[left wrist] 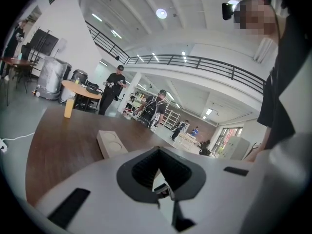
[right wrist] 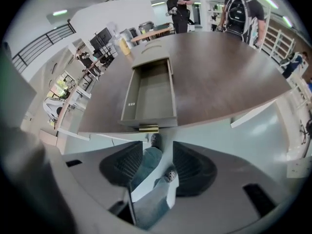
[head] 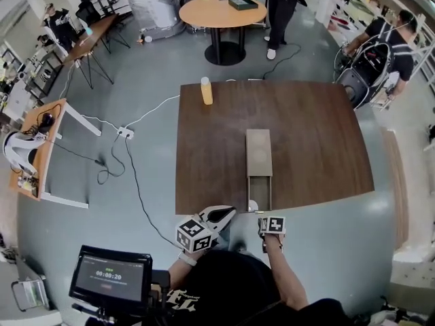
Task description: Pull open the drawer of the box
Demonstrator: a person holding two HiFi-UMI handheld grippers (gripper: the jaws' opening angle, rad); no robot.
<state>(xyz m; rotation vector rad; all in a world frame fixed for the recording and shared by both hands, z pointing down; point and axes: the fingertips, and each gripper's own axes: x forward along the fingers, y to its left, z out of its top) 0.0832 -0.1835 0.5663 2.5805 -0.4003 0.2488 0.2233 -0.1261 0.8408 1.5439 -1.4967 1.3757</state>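
Note:
A grey box [head: 258,152] lies on the dark wooden table [head: 319,148], with its drawer [head: 259,193] pulled out toward the near edge. In the right gripper view the drawer [right wrist: 149,94] is open and looks empty, its brass handle [right wrist: 148,128] jutting past the table edge. My right gripper [right wrist: 157,148] is open, a short way back from the handle and touching nothing. It sits just off the table edge [head: 270,224]. My left gripper [head: 216,217] hovers left of it, jaws together and empty [left wrist: 158,152]. The box [left wrist: 110,143] is ahead of it.
A yellow bottle [head: 206,90] stands near the table's far left corner. Cables and a power strip [head: 124,132] lie on the floor to the left. People stand beyond the table, near a round table [head: 221,11]. A monitor [head: 112,277] is at my lower left.

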